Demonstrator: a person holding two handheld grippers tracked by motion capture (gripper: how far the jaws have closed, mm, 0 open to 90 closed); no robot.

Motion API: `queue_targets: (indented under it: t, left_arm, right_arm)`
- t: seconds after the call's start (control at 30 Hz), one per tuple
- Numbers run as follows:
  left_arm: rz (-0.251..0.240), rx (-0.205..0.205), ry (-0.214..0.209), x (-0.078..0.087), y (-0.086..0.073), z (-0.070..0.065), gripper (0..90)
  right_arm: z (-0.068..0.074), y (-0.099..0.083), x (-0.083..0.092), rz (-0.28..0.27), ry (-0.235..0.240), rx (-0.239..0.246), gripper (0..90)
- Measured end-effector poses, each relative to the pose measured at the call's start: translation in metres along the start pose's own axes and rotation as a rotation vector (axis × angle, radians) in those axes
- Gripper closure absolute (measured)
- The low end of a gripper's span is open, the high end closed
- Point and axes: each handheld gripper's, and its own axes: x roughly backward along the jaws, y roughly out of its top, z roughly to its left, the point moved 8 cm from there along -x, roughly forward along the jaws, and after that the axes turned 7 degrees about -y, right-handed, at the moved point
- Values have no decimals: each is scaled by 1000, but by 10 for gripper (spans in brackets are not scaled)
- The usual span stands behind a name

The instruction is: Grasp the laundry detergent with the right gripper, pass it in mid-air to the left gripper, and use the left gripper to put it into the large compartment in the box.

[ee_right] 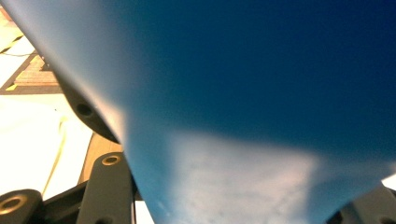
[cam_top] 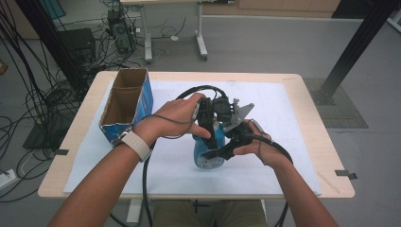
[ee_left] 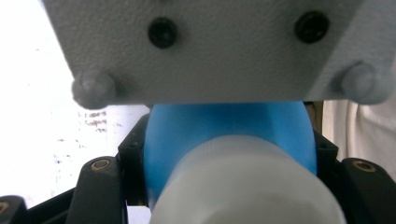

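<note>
A blue bottle (cam_top: 207,157) with a white cap is held above the white mat at the table's middle, gripped from both sides. My left gripper (cam_top: 212,141) comes down from the upper left and is shut on the bottle. In the left gripper view its jaws flank the blue shoulder (ee_left: 224,126) just behind the white cap (ee_left: 243,186). My right gripper (cam_top: 218,152) reaches in from the right and is shut on the bottle's lower body. In the right gripper view the blue wall (ee_right: 261,93) sits right against the lens, between the jaws.
An open blue cardboard box (cam_top: 126,101) with two compartments stands at the table's back left. The white mat (cam_top: 283,142) covers most of the wooden tabletop (cam_top: 326,156). The right gripper's grey plate (ee_left: 224,46) hangs close over the left gripper's camera. Cables trail off the front edge.
</note>
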Motion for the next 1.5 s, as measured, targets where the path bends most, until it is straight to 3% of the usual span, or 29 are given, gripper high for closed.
queue_targets:
  t: [1.5]
  left_arm:
    - [-7, 18, -4, -4, -7, 2, 378]
  right_arm:
    - [-1, -2, -6, 17, -1, 18, 431]
